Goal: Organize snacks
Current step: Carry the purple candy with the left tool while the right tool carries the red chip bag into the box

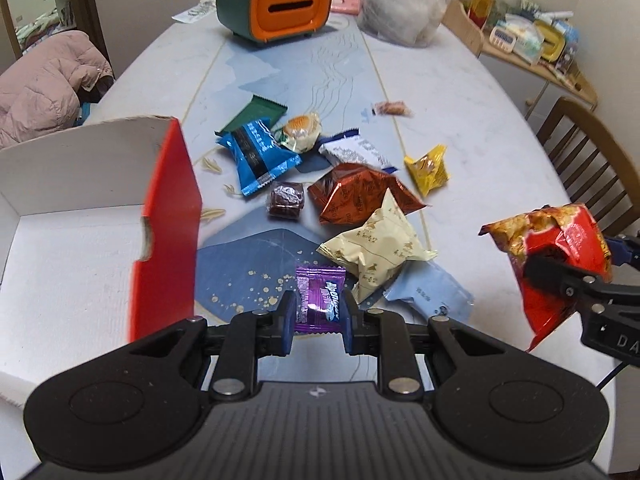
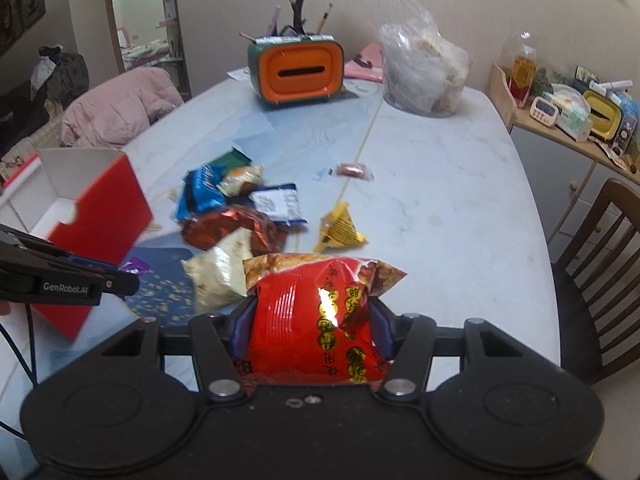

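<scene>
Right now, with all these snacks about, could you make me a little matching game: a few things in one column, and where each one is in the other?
Things:
1. purple candy wrapper
2. red snack bag
3. yellow pyramid packet
4. red and white box

Places:
A. lying alone on the table, right of the pile
B. gripped in the left tool
C. standing open at the table's left side
D. gripped in the right tool

Pairs: 1-B, 2-D, 3-A, 4-C

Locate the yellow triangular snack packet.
In the left wrist view the yellow packet lies on the table, right of the copper-red foil bag and nearer than the small stray candy.
</scene>
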{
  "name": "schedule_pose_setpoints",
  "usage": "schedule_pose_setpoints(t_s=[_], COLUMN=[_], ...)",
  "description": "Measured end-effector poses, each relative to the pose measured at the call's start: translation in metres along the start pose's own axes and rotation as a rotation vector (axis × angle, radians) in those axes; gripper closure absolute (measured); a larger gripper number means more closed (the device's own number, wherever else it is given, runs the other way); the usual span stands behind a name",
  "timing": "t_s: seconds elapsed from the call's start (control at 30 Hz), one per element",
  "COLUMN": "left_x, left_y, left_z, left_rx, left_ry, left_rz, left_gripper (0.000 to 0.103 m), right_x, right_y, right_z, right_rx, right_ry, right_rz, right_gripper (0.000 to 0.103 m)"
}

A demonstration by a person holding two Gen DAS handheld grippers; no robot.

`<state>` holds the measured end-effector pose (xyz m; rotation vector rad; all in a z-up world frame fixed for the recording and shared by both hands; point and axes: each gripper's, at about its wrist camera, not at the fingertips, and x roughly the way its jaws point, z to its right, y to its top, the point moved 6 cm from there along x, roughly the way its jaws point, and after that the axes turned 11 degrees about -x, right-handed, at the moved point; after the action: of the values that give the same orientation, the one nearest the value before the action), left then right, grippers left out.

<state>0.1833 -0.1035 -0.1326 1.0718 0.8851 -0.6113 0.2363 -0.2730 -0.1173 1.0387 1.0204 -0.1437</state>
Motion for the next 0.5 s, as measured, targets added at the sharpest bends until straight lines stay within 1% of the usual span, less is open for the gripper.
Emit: schedule_pose_setpoints(t_s=[0.1, 0.23, 0.4, 0.5], left_x=[-0.015, -0.034, -0.058, -0.072], left_y=[-0.001, -0.002, -0.001, 0.003], left_z=[-0.006, -0.02, -0.044, -0.06], left_rx=[-0.002, -0.024, -0.043, -0.056], left_ry=[-0.008, -0.02, -0.019, -0.006], left_rz=[0.023, 0.033, 0.058, 0.081], left_gripper=[0.081, 0.081, 0.081, 0.081], right_x=[-0.013, -0.026, -0.041, -0.047], right_y=[0.006, 0.017, 0.033, 0.043], right_z=[-0.011, -0.027, -0.056, -0.074], right_rx=[-0.008, -0.026, -0.051, -0.068], right_ry=[0.003, 0.01, 0.035, 0.051], right_rz=[0.014, 0.028, 0.057, 0.072], right_gripper=[0.047, 0.047, 0.047, 0.047])
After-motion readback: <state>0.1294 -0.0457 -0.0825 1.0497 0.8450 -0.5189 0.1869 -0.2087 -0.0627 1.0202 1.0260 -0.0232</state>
